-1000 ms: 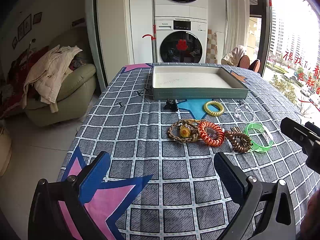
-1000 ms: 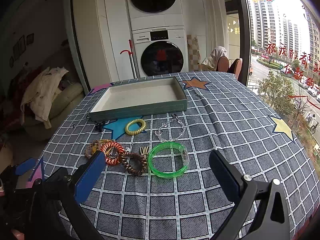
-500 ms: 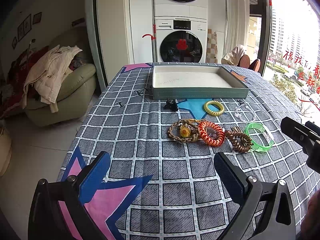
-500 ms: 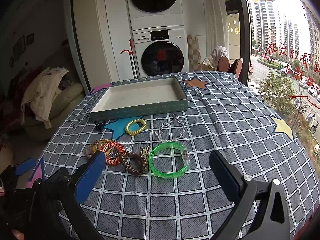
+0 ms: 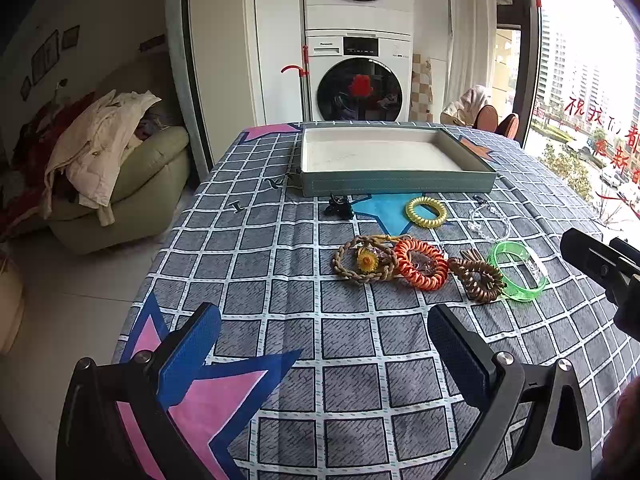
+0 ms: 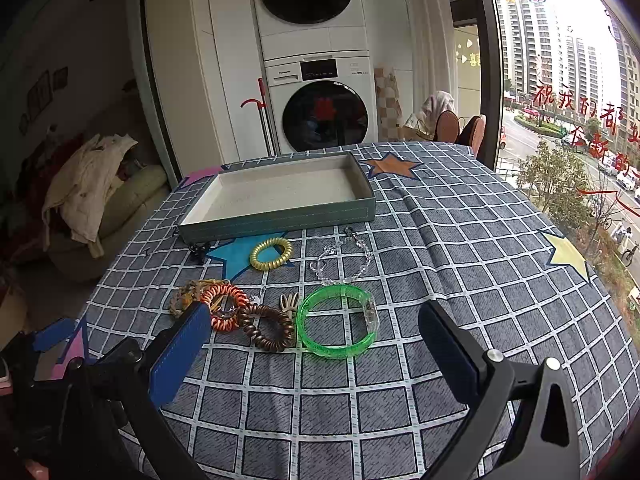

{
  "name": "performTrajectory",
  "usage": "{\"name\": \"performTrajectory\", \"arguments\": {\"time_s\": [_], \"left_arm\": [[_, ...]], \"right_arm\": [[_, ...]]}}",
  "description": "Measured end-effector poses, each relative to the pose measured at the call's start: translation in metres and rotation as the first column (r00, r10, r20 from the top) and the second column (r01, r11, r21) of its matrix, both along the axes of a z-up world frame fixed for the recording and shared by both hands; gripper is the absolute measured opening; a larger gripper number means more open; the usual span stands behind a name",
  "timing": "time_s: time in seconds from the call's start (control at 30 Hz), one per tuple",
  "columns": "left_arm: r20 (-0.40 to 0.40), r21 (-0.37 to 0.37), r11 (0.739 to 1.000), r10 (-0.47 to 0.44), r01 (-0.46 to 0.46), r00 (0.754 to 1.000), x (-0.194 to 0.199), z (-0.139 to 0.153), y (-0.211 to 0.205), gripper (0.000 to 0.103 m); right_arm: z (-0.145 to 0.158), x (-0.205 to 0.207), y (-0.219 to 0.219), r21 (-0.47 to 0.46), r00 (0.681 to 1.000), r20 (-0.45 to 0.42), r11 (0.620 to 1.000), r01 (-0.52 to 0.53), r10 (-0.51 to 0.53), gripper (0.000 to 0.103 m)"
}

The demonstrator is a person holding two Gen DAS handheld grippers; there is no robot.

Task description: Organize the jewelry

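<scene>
Several pieces lie on the checked tablecloth: a braided rope bracelet (image 5: pixel 362 261), an orange coil band (image 5: pixel 421 264), a brown coil band (image 5: pixel 478 279), a green bangle (image 5: pixel 518 271), a yellow coil band (image 5: pixel 426 212) and a clear bead bracelet (image 5: pixel 489 220). Behind them stands a teal tray (image 5: pixel 394 187) with a white lining. My left gripper (image 5: pixel 324 354) is open and empty, short of the rope bracelet. My right gripper (image 6: pixel 314 350) is open and empty, just short of the green bangle (image 6: pixel 338 322) and brown band (image 6: pixel 267 327).
A small black clip (image 5: pixel 339 208) lies by the tray's front left corner. The table's left edge drops to the floor beside a green armchair (image 5: pixel 120 196) with clothes. Stacked washing machines (image 5: pixel 358 76) stand behind the table. A window lies to the right.
</scene>
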State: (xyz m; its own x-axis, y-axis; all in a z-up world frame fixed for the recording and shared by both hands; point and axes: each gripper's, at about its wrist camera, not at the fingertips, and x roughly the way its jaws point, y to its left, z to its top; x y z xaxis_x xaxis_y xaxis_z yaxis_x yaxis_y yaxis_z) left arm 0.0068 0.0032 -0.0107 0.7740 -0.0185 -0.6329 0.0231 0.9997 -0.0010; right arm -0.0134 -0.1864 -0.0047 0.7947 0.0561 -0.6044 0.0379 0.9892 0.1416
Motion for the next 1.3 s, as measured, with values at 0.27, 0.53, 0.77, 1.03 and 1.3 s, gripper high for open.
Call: {"name": "performTrajectory", "arguments": {"time_s": [0.27,0.53,0.77,1.03,1.3], "left_arm": [[0.023,-0.033,0.999,0.001,0.0,1.0,0.001,0.001,-0.001,0.103],[-0.026,-0.041,0.998,-0.049,0.048,0.998,0.012,-0.004,0.0,0.103],[-0.097,-0.001,1.0,-0.004,0.004,0.995,0.056,-0.009,0.027,0.103],[-0.236,-0.03,0.999,-0.049,0.043,0.971,0.104,-0.029,0.034,0.103],[-0.308,-0.035,0.998,-0.054,0.046,0.95,0.129,-0.042,0.028,0.103]], "right_arm": [[0.0,0.0,0.0,0.0,1.0,-0.001,1.0,0.0,0.0,0.103],[-0.006,0.006,-0.003,0.002,0.999,-0.035,1.0,0.0,0.0,0.103],[-0.019,0.025,-0.023,-0.002,0.99,-0.133,0.999,0.038,-0.038,0.103],[-0.038,0.054,-0.041,-0.028,0.967,-0.244,0.998,0.061,-0.066,0.103],[-0.054,0.077,-0.052,-0.026,0.944,-0.319,0.997,0.076,-0.081,0.103]]}}
